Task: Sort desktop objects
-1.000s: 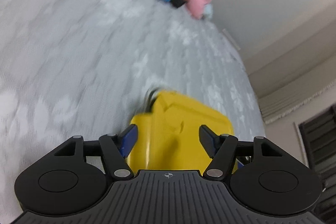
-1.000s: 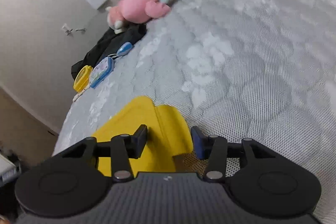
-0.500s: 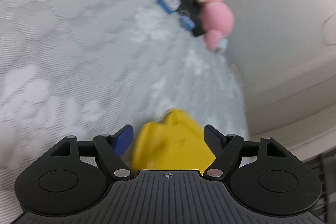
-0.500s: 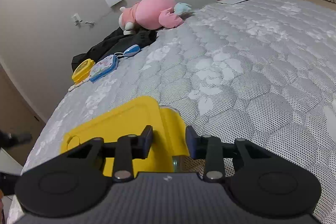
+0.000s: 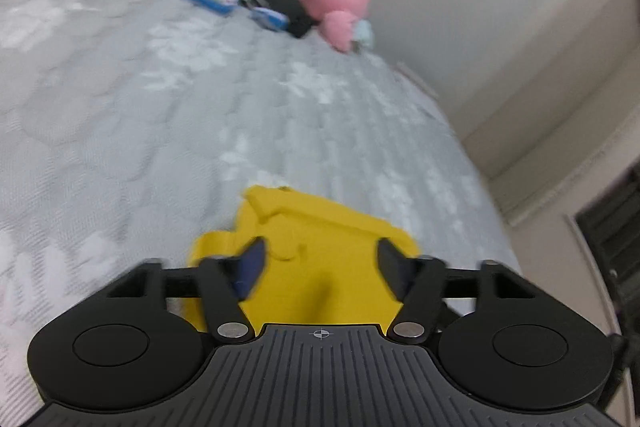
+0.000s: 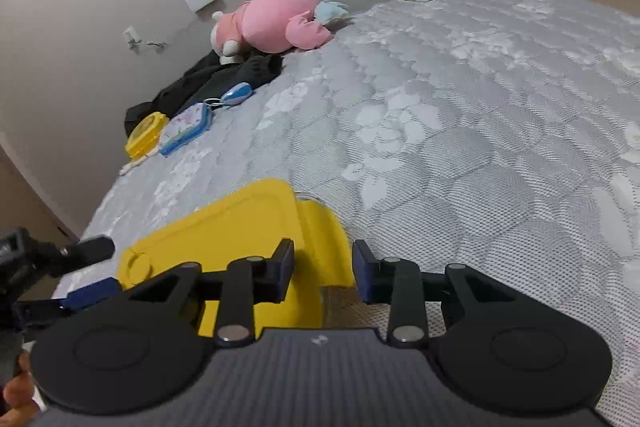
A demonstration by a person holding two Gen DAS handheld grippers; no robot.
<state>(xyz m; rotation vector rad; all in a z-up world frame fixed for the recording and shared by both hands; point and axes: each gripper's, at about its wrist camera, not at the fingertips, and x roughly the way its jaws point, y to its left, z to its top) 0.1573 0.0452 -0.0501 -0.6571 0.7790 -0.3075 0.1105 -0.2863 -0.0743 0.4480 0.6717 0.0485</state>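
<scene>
A yellow plastic case (image 6: 240,219) lies on the grey quilted mattress (image 6: 480,107), close in front of both grippers. My right gripper (image 6: 324,271) is shut on the case's side flap (image 6: 320,231), which fills the gap between its pads. In the left wrist view the same yellow case (image 5: 320,227) sits between and under the pads of my left gripper (image 5: 322,265). Those jaws are closing, and I see no pad pressing on it. The left gripper's fingers (image 6: 90,291) show at the case's left corner in the right wrist view.
Along the far wall lie a pink plush toy (image 6: 276,19), a black garment (image 6: 216,79), a blue key fob (image 6: 236,95), a blue-rimmed tin (image 6: 186,127) and a small yellow box (image 6: 146,135). A hand (image 6: 16,399) shows at the lower left.
The right jaws narrowed onto the case's flap. The left view swung about; its jaws widened, then narrowed over the case. Both views tilted up toward the far wall.
</scene>
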